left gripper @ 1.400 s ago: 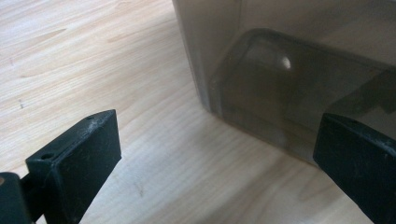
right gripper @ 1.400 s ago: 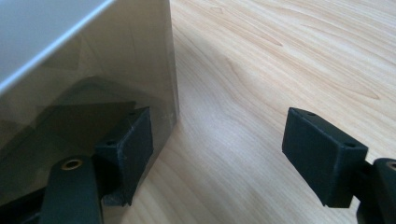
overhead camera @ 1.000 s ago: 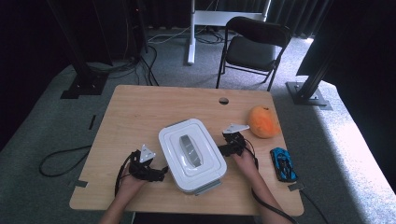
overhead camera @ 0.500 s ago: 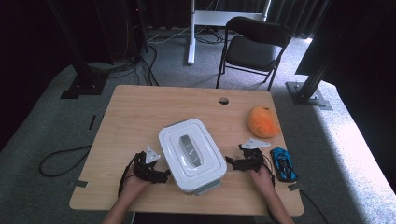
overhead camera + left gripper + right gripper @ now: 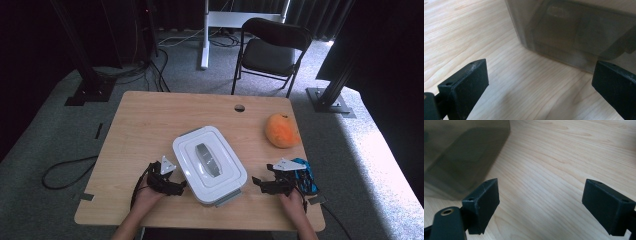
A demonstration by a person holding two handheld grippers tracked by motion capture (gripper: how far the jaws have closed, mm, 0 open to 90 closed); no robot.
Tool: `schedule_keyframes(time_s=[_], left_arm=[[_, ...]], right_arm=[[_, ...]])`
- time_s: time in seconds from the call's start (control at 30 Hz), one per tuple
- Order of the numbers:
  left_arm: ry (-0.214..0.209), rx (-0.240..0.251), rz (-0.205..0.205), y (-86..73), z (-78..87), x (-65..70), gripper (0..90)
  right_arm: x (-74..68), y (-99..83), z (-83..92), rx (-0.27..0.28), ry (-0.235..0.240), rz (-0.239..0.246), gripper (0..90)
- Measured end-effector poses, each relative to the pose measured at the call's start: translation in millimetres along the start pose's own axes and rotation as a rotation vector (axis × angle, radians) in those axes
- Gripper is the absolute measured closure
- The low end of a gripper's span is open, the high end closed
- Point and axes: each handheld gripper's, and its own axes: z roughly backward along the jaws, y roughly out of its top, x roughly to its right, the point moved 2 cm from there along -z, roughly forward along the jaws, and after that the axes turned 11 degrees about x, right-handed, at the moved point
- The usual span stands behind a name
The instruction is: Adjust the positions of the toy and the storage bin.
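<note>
Left gripper (image 5: 181, 187) sits at the near-left side of the white lidded container (image 5: 210, 165), jaws wide apart, empty, pointed at its translucent wall (image 5: 574, 37). Container lies mid-table (image 5: 150, 125), near the front edge, lid on with a grey handle (image 5: 206, 158) on top. Looks like rigid plastic, light if empty, smooth walls likely slippery; better hold is the lid handle or a grey side latch (image 5: 226, 200). Right gripper (image 5: 256, 182) rests just right of it, jaws apart, empty. Orange fruit (image 5: 282, 131) and blue item (image 5: 306, 175) lie further right.
</note>
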Motion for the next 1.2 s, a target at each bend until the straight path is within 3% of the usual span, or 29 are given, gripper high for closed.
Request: schedule_keyframes(time_s=[0.37,0.53,0.67,0.87,0.93,1.03,1.2], left_arm=[[-0.037,0.007,-0.006,9.7,-12.6,4.5,1.1],[-0.026,0.003,0.015,4.5,-7.0,-4.2,1.1],[-0.016,-0.006,0.024,-3.1,-1.4,-14.6,1.1],[0.022,-0.028,0.038,-15.4,9.7,-29.0,1.1],[0.025,-0.028,0.048,-19.5,13.7,-33.7,1.1],[0.031,-0.034,0.052,-25.6,20.3,-39.9,1.1],[0.048,-0.04,0.068,-33.8,29.9,-49.1,1.2]], right_arm=[[6.6,-6.5,5.9,-0.006,-0.025,-0.003,13.7],[11.1,-4.2,15.8,0.058,0.007,-0.028,13.6],[8.9,7.3,25.1,0.112,0.026,-0.042,12.8],[1.1,29.9,40.5,0.148,0.002,-0.034,12.5],[-2.7,37.5,44.4,0.135,-0.032,-0.008,12.0],[-5.6,43.8,47.5,0.135,-0.022,-0.008,11.8],[-15.0,62.1,55.3,0.18,0.036,-0.028,11.7]])
